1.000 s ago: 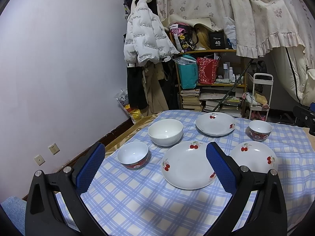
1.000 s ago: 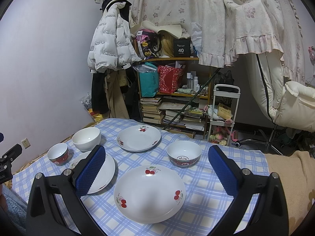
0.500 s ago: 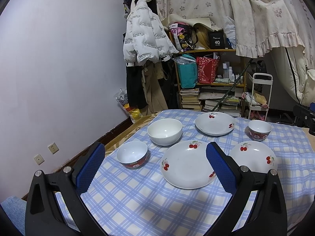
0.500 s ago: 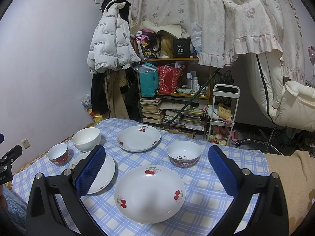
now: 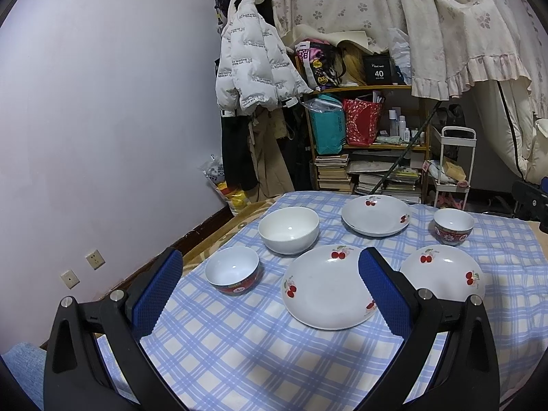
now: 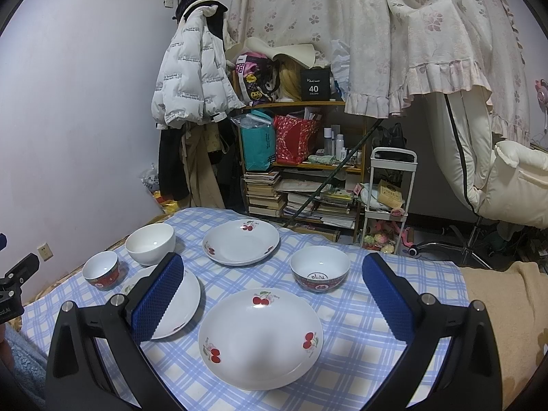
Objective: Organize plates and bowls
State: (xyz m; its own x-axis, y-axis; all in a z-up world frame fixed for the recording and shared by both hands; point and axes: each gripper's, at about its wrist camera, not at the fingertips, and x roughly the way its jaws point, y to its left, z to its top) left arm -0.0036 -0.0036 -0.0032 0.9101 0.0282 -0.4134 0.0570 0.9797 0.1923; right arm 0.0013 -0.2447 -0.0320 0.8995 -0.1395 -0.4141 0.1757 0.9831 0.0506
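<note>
Three white cherry-print plates lie on the blue checked tablecloth [image 5: 239,352]: a near one [image 5: 325,291], one to its right [image 5: 441,272], and a far one [image 5: 375,214]. A plain white bowl [image 5: 288,229] and two red-rimmed bowls [image 5: 233,274] [image 5: 453,226] stand among them. My left gripper [image 5: 270,284] hovers open above the near edge, empty. In the right wrist view the nearest plate [image 6: 260,337] sits between the fingers of my open, empty right gripper [image 6: 272,287], with a red-rimmed bowl [image 6: 319,272] and the far plate [image 6: 240,246] beyond.
Behind the table are a cluttered shelf of books and bags [image 6: 301,171], a white trolley [image 6: 390,202], hanging coats [image 5: 253,78] and a draped curtain [image 6: 394,34]. A beige blanket [image 6: 496,308] covers the table's right end. A white chair [image 6: 513,185] stands at right.
</note>
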